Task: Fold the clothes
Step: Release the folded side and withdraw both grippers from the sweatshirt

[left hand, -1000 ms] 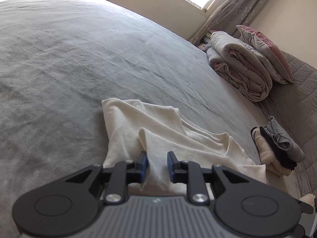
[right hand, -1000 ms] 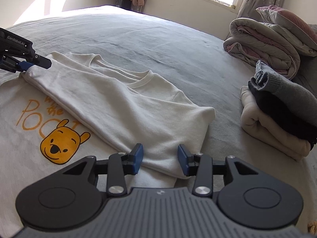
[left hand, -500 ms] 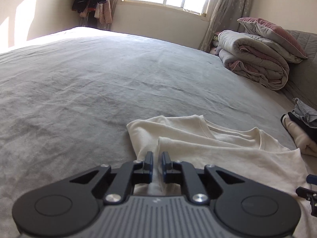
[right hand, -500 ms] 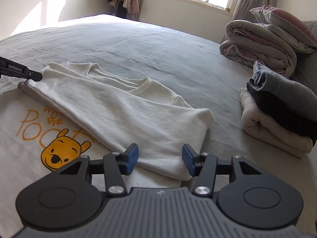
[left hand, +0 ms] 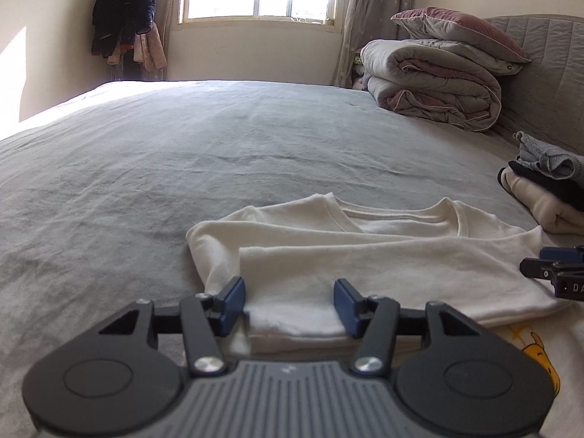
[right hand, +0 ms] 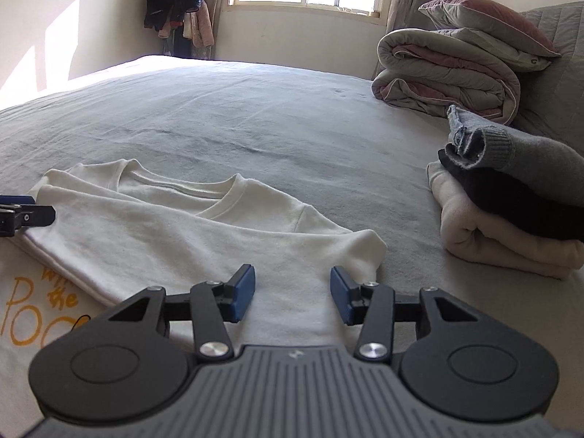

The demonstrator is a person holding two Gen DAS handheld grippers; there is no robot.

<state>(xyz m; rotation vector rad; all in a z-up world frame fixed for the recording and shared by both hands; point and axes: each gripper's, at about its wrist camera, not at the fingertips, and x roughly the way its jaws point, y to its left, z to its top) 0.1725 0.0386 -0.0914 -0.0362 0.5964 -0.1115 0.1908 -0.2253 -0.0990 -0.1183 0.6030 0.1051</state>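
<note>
A cream T-shirt with a yellow bear print lies on the grey bed, its upper part folded over the front. It also shows in the right wrist view. My left gripper is open, its fingers either side of the folded edge at the shirt's left end. My right gripper is open over the fold's right end. The right gripper's tip shows in the left wrist view, and the left gripper's tip in the right wrist view.
A stack of folded clothes sits to the right of the shirt. A rolled duvet and a pillow lie against the headboard. Wide grey bedsheet stretches beyond the shirt. Clothes hang by the window.
My left gripper was shut on the shirt's folded edge half a second ago and has now opened, leaving the fold lying flat. My right gripper stays open and has shifted slightly.
</note>
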